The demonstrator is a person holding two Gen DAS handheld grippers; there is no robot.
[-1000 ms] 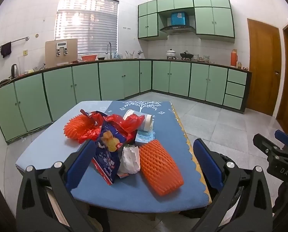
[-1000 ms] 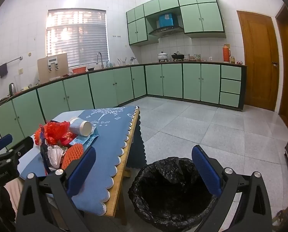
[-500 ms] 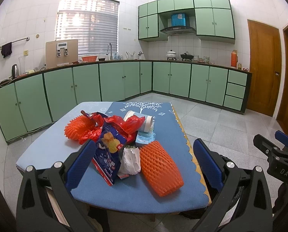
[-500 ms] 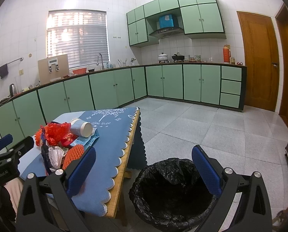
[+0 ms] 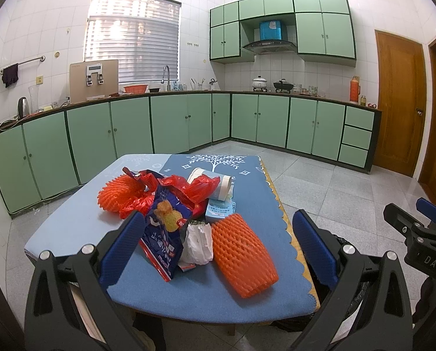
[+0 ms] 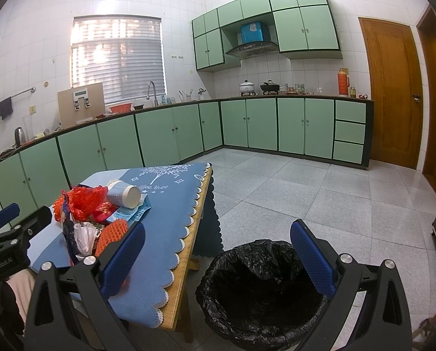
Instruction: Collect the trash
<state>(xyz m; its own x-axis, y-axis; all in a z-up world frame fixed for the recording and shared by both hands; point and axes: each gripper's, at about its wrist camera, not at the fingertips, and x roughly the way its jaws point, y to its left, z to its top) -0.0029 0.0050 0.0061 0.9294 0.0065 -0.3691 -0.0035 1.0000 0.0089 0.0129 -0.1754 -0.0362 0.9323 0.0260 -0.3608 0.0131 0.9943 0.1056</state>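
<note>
A kitchen with green cabinets is seen from two handheld grippers. A pile of trash is heaped on a desk covered by a blue cloth, toward its near edge in the left wrist view.

The left gripper is held just short of the near edge, its blue-padded fingers spread wide and gripping nothing. Between the fingers, the pile is framed: an orange foam net lies nearest the near right corner, with a crumpled white wrapper touching its left side. A blue snack bag leans beside the wrapper. Behind these, a red plastic bag is bunched over a second foam net toward the left edge. A paper cup lies on its side at the back of the pile, above a light blue packet.

The right gripper is held off the desk's right edge, its fingers likewise released and empty. Below it, on the floor beside the desk, a bin lined with a black bag stands open. Whether anything lies inside cannot be told.
</note>
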